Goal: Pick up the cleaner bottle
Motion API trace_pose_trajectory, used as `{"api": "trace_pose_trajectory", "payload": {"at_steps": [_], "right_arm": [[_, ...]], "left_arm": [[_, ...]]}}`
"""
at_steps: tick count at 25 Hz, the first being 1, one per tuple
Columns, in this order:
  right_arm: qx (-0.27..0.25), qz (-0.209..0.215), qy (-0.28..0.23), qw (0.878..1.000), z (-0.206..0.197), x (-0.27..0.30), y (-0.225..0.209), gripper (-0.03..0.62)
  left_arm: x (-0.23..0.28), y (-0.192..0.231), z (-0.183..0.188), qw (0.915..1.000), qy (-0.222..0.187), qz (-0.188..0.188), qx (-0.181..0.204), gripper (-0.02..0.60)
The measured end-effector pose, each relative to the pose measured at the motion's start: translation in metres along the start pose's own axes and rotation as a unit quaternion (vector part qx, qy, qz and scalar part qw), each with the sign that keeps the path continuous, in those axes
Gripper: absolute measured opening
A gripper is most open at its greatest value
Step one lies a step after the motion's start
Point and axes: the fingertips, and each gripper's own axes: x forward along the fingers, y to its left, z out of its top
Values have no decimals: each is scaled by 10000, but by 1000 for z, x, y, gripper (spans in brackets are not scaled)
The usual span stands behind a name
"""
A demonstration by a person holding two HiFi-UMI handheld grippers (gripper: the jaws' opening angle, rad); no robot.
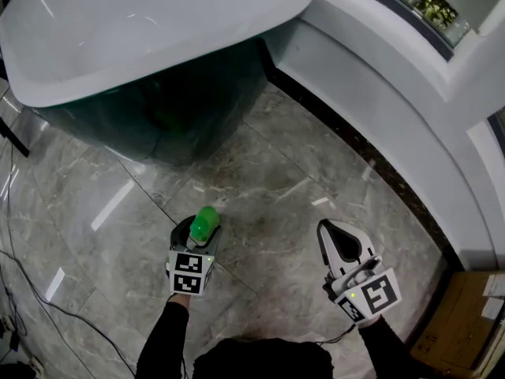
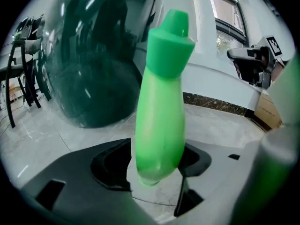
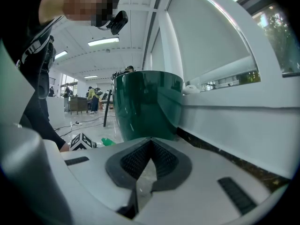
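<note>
Cleaner bottle (image 1: 205, 223) is bright green, and it sits just left of the middle of the head view, low in the frame. The left gripper (image 1: 197, 235) has it. In the left gripper view the bottle (image 2: 159, 121) stands almost straight up in the middle of the frame, with its pointy cap at the top. The two dark jaws of the left gripper (image 2: 157, 165) press on its lower part, one on each side. The right gripper (image 1: 338, 239) is at the lower right of the head view, well apart from the bottle. In the right gripper view the jaws of the right gripper (image 3: 149, 146) are together at the tips and nothing is between them. A big tub (image 1: 181, 109), white inside and dark green outside, fills the upper left of the head view. The shiny gray floor (image 1: 276, 188) is under everything. A white curved ledge (image 1: 379, 93) runs down the right side. A brown box (image 1: 461, 314) sits in the lower right corner.
</note>
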Motion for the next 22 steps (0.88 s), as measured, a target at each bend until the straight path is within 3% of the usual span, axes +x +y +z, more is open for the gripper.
{"api": "trace_pose_trajectory", "payload": {"at_steps": [7,22], "right_arm": [[51,-12,18,10000,-6,4,1,2],[170,1,98,9998,-15,9,2,2]], "left_arm": [[0,-4,6,9995,-173,19,275,199],[-4,-5,14,9987,-353,39,359,187]]}}
